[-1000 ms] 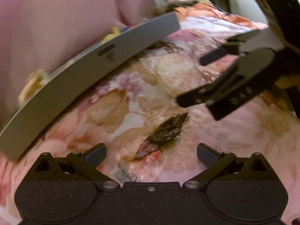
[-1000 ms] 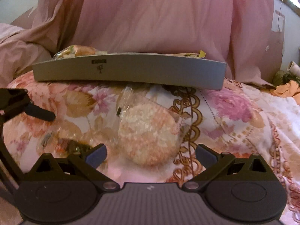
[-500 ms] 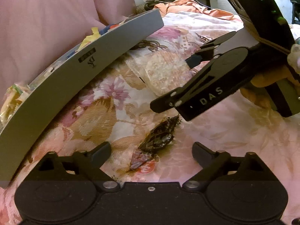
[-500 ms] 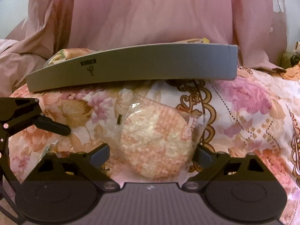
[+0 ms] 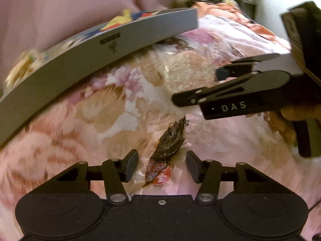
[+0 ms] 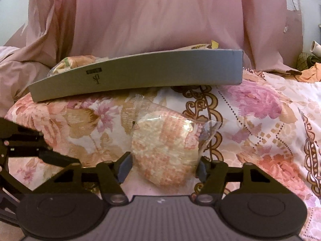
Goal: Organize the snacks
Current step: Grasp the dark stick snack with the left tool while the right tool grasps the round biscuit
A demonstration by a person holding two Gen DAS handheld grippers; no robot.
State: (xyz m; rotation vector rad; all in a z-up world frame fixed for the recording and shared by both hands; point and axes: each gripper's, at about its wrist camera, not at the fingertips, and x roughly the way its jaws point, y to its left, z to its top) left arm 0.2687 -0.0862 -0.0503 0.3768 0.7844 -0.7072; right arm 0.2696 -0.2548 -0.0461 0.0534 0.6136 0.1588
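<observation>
Two wrapped snacks lie on a floral bedspread (image 6: pixel 260 120) of woven pink, peach and tan cloth, soft and lumpy. Between the fingers of the right gripper (image 6: pixel 163 167) sits a round, pale rice cake (image 6: pixel 164 150) with a grainy, puffed face, sealed in clear crinkled film whose glare blurs its upper edge. The jaws have just been closing; the pads stand at the wrapper's sides at nine and three o'clock, seemingly just touching the film, though whether they press on it I cannot tell. The cake's near edge is cut off by the gripper body.

The left gripper (image 5: pixel 162 165) has also just been closing its jaws, which stand apart on either side of a dark snack (image 5: pixel 170 142), a brown, shiny, ragged sliver in clear film with a red round label at its near end. The pads do not touch it. The film's outline is hard to make out against the cloth.

Toward twelve o'clock in both views rests a shallow grey cardboard tray (image 6: pixel 160 74), its smooth matte wall bowed by the lens, bearing a small dark mark. Snack packets (image 5: pixel 120 20) inside show only as yellow, blue and tan tips above the rim. Beyond hangs plain pink fabric (image 6: pixel 160 16).
</observation>
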